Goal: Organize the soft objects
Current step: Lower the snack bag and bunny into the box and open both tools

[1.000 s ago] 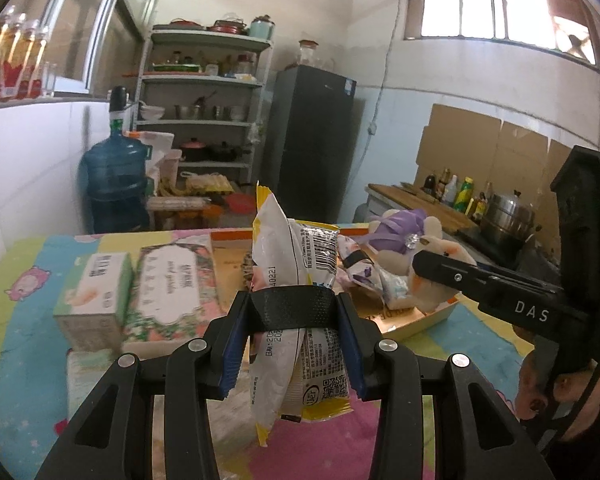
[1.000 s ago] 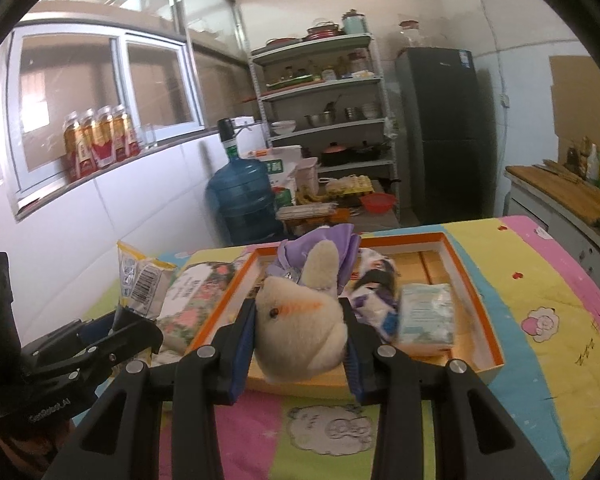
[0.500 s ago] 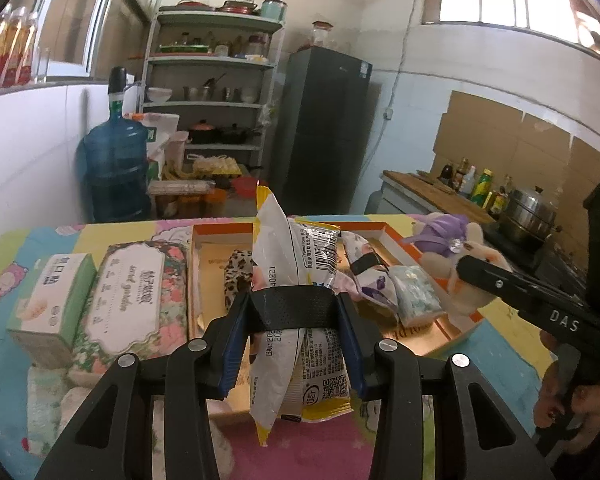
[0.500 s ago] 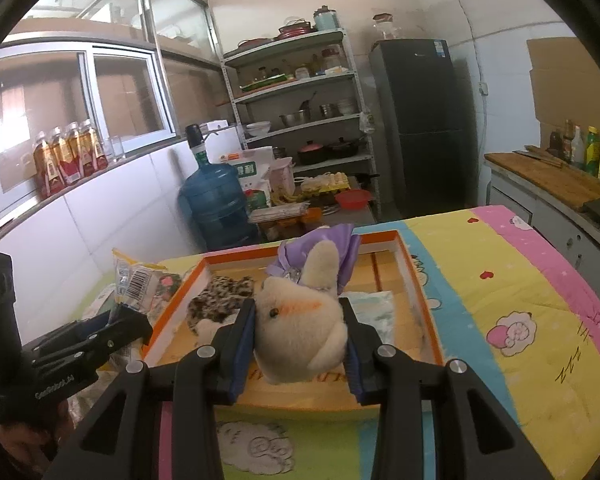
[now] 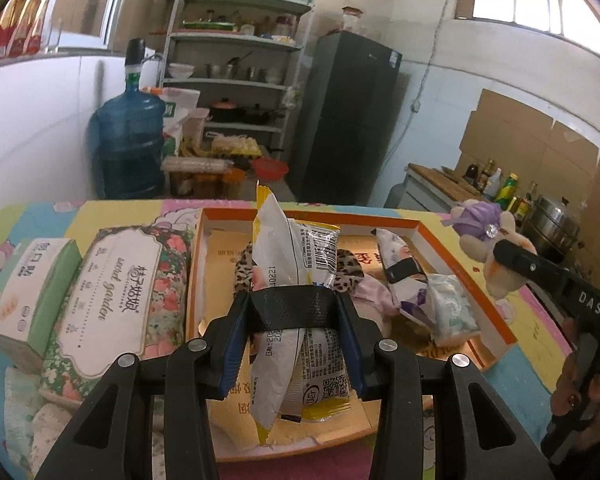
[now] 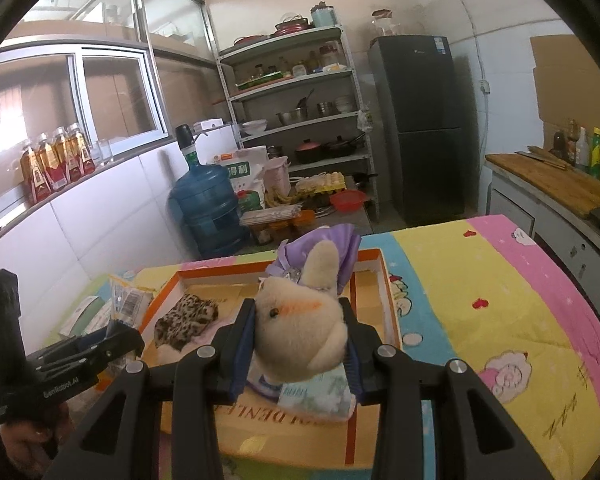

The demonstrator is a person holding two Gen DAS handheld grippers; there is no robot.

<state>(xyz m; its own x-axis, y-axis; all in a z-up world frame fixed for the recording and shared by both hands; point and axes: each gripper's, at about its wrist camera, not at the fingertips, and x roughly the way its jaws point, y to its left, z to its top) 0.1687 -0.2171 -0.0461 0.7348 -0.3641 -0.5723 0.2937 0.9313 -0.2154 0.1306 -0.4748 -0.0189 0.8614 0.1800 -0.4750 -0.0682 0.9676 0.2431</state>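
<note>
Snack packet [image 5: 296, 304], white and yellow, upright, pinched mid-body by left gripper [image 5: 294, 320], jaws part-spread to its width, above orange-rimmed box [image 5: 464, 264]. Cream plush toy [image 6: 300, 340] with purple bow clamped in right gripper [image 6: 300, 356], over same box. Tissue packs [image 5: 100, 300] lie beside the box.

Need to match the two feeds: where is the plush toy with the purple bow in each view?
Left wrist: plush toy at the right edge, clamped in the right gripper.
Right wrist: plush toy at centre, between the near fingers.
Shared landmark: orange-rimmed tray.
</note>
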